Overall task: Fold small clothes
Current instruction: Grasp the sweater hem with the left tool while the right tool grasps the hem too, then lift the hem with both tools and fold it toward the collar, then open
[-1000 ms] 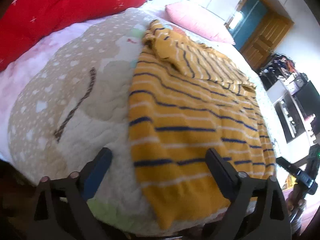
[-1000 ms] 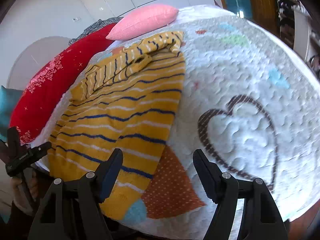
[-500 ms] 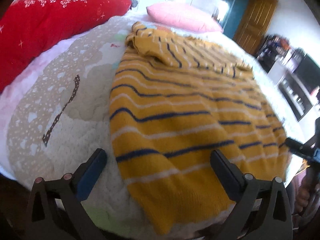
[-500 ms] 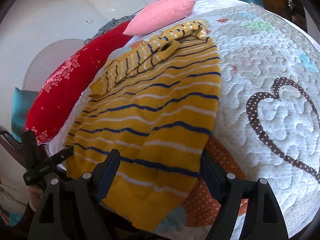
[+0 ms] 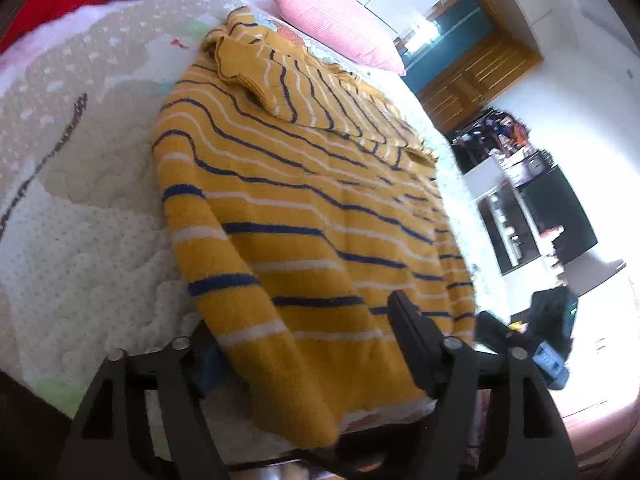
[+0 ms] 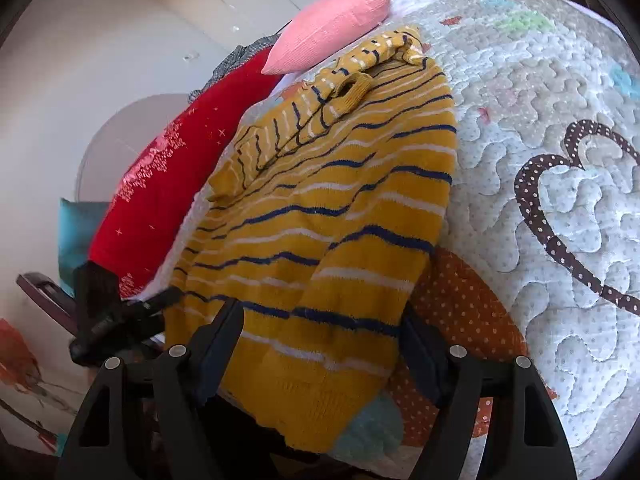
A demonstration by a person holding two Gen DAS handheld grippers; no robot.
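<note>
Black tool [image 5: 308, 344], apparently blue-padded fingers [image 5: 412, 340].

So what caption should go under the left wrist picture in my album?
Left gripper straddling the hem of a yellow striped sweater on a quilt.

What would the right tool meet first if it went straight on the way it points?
Most likely the near hem of the yellow striped sweater, already between the open right tool; the quilt lies beneath it.
</note>
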